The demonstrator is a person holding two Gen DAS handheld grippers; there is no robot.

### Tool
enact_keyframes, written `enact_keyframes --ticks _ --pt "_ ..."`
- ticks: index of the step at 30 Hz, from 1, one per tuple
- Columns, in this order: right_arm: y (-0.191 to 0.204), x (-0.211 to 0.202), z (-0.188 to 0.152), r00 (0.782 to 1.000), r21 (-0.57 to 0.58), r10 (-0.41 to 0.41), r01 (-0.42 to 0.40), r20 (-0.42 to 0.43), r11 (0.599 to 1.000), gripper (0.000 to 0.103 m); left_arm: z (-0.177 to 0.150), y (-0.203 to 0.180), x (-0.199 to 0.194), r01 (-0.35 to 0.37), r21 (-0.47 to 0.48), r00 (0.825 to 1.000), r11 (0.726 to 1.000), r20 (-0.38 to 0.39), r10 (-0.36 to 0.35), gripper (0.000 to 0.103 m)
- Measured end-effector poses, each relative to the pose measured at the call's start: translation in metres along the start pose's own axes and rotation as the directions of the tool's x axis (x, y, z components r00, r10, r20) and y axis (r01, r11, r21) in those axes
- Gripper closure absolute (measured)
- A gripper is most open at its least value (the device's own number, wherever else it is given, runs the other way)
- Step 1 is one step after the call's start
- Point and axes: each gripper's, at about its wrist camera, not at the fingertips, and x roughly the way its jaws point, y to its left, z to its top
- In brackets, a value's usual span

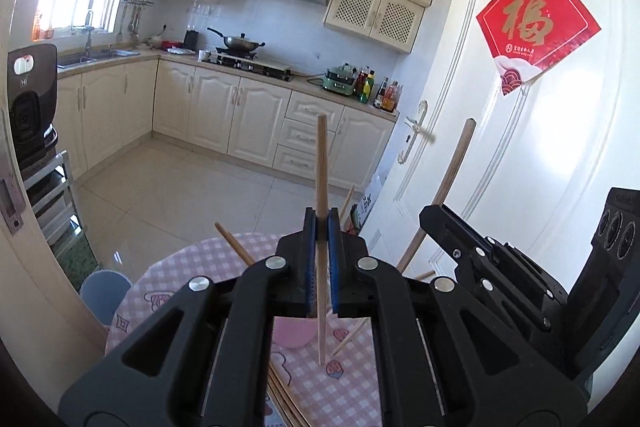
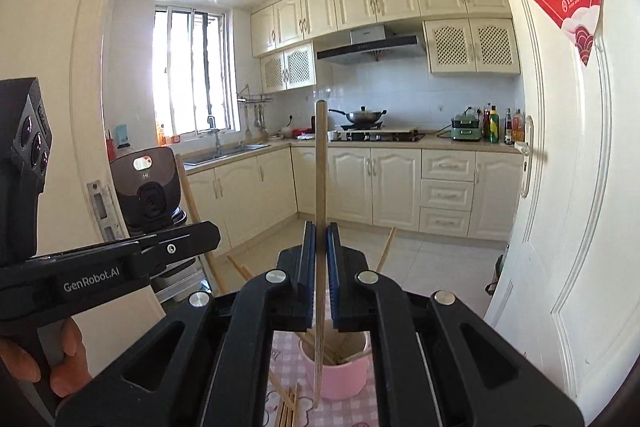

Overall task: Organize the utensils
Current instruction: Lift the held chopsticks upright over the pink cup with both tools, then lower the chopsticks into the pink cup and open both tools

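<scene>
My left gripper [image 1: 322, 223] is shut on a wooden chopstick [image 1: 321, 163] held upright above the pink checked tablecloth [image 1: 180, 275]. My right gripper [image 2: 319, 231] is shut on another upright wooden chopstick [image 2: 320, 167], its lower end just in front of a pink cup [image 2: 340, 375] that holds several chopsticks. The cup is partly hidden behind my left gripper in the left wrist view [image 1: 292, 335]. Loose chopsticks [image 2: 290, 407] lie on the cloth near the cup. The right gripper shows at the right of the left wrist view [image 1: 432, 215], the left gripper at the left of the right wrist view [image 2: 208, 231].
A white door [image 1: 500, 147] with a red paper decoration [image 1: 536, 27] stands close on the right. Beyond the table lie a tiled kitchen floor [image 1: 192, 187] and cream cabinets [image 1: 240, 115]. A blue stool [image 1: 104, 291] sits left of the table, near a black appliance [image 1: 32, 99] on a rack.
</scene>
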Motion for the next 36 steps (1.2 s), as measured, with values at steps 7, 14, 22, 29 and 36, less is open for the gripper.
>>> enact_keyframes --ticks 7,14,22,29,36 --pt "0.000 0.022 0.005 0.999 -0.015 -0.020 0.021 0.050 1.000 0.099 0.014 -0.006 0.017 -0.039 0.034 0.994 0.999 0.102 0.035 0.097" --pt "-0.004 0.038 -0.007 0.999 -0.032 -0.018 0.019 0.044 0.999 0.099 0.000 0.003 0.042 -0.037 0.055 0.991 0.998 0.130 0.030 0.097" --pt "-0.008 0.044 -0.029 1.000 -0.043 -0.010 0.011 0.010 0.999 0.099 -0.024 0.015 0.060 -0.033 0.047 0.996 0.998 0.087 0.029 0.097" --pt "-0.009 0.040 -0.048 1.000 -0.062 0.014 -0.015 -0.012 0.998 0.099 -0.042 0.019 0.060 -0.033 0.069 0.998 0.997 0.062 0.029 0.097" --pt "-0.003 0.029 -0.061 1.000 -0.143 0.018 -0.019 -0.012 0.990 0.099 -0.054 0.020 0.058 -0.038 0.100 0.999 0.994 0.041 0.034 0.097"
